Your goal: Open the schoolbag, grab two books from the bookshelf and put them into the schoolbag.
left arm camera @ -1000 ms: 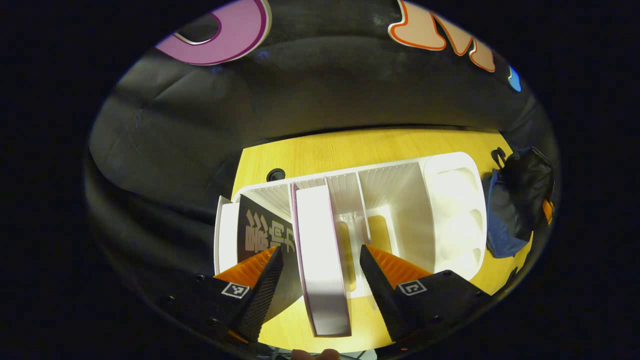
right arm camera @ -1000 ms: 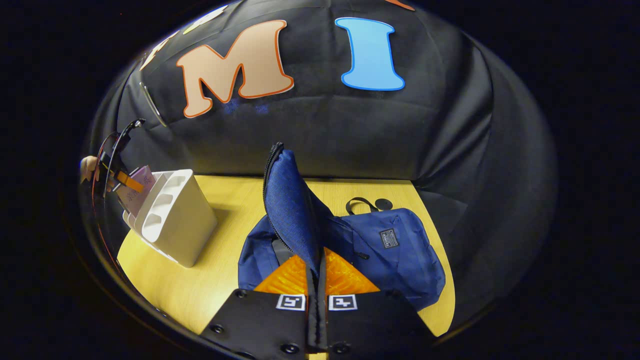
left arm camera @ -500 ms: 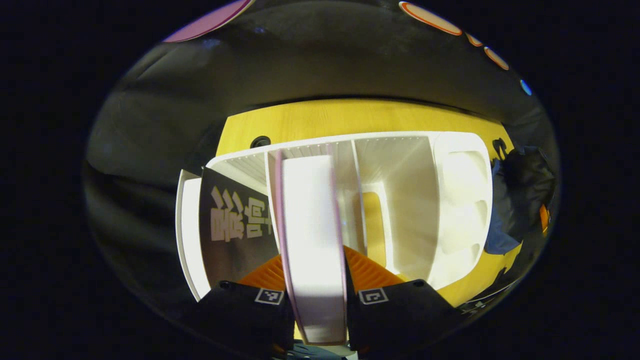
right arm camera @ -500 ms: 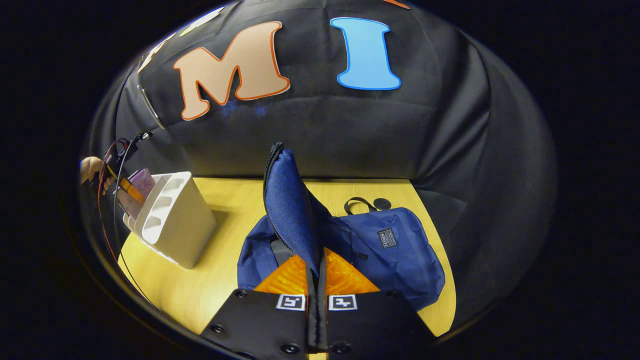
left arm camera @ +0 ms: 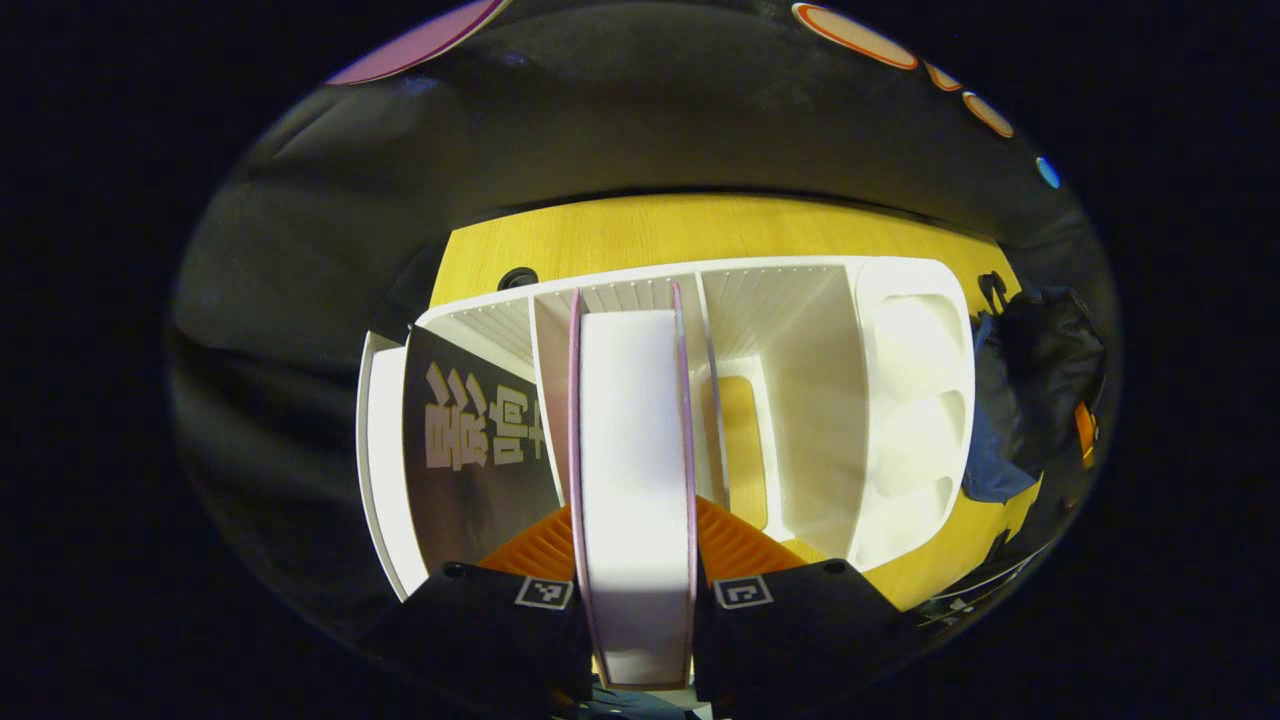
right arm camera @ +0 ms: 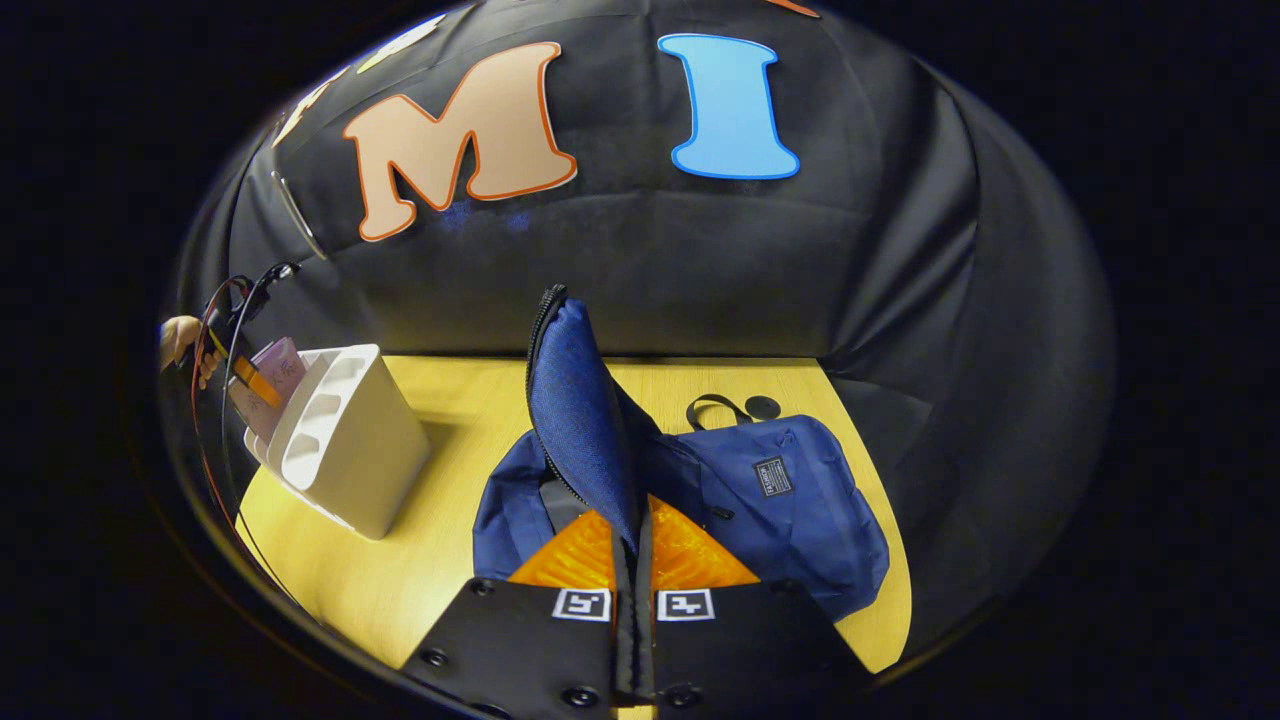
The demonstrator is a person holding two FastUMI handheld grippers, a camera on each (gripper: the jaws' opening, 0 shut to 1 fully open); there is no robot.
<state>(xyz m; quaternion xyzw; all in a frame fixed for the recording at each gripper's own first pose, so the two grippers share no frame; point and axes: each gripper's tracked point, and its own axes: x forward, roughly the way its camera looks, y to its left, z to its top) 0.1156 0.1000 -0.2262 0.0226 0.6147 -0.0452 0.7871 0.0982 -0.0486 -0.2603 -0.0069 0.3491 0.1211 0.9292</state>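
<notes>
So we're at the "grab a book" step. The left gripper has its orange fingers clamped on both sides of a pink-edged book that stands upright in the middle slot of the white bookshelf. You're looking at the white page edge with a thin pink cover line on each side. Another book, black cover with pale lettering, leans in the slot just beside it.

Over in the right gripper view, the right gripper is pinched shut on the flap of the blue schoolbag, holding it up so the zipper edge stands tall and the mouth is open. The bag lies on the yellow bench, near the bookshelf but not touching it. The left gripper and the hand holding it show far off at the shelf there too.

Next move, I'd guess: pull the book straight up out of its slot without dragging on the dividers or tipping the shelf, then carry it over to the bag opening. The book looks stiff and fairly thick, so the grip should hold, though it may swing a bit once it's free.
</notes>
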